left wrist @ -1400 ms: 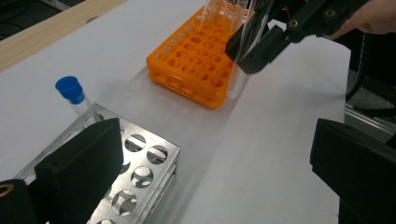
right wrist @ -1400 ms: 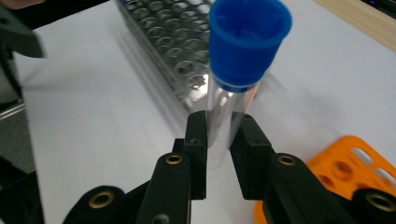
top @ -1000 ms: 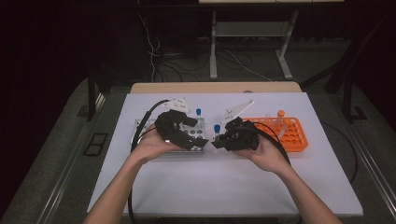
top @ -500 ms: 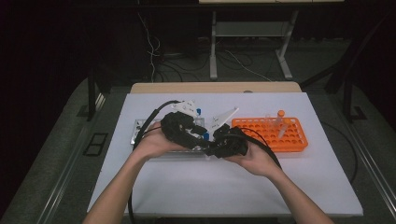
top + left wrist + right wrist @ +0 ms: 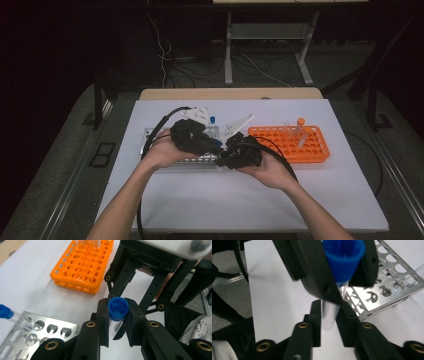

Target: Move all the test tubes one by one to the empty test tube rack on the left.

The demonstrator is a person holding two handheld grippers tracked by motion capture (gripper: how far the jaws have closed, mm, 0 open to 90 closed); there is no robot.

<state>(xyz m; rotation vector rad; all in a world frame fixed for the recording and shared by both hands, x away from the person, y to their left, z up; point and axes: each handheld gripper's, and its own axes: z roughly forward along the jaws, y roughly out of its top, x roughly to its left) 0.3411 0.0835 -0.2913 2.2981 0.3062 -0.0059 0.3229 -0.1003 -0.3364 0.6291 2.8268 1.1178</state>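
A clear tube with a blue cap (image 5: 118,308) is held between both grippers over the table's middle (image 5: 218,143). My left gripper (image 5: 117,315) has just closed and is shut on the tube right under its cap. In the right gripper view the cap (image 5: 343,260) sits between the left jaws at the top. Below it, my right gripper (image 5: 329,315) has the tube's clear lower end (image 5: 329,320) between its pads. Its jaws have just been opening a little, and the pads still look to touch the tube. In the high view the left gripper (image 5: 212,145) and right gripper (image 5: 226,151) meet tip to tip.
A metal rack (image 5: 150,135) lies behind the left hand with another blue-capped tube (image 5: 212,120) standing in it. An orange rack (image 5: 290,145) to the right holds a few tubes, one orange-capped (image 5: 300,121). Cables trail from both grippers across the white table (image 5: 240,200).
The right gripper has moved left with the tube until it meets the left gripper. The left jaws have closed on the tube under its cap.
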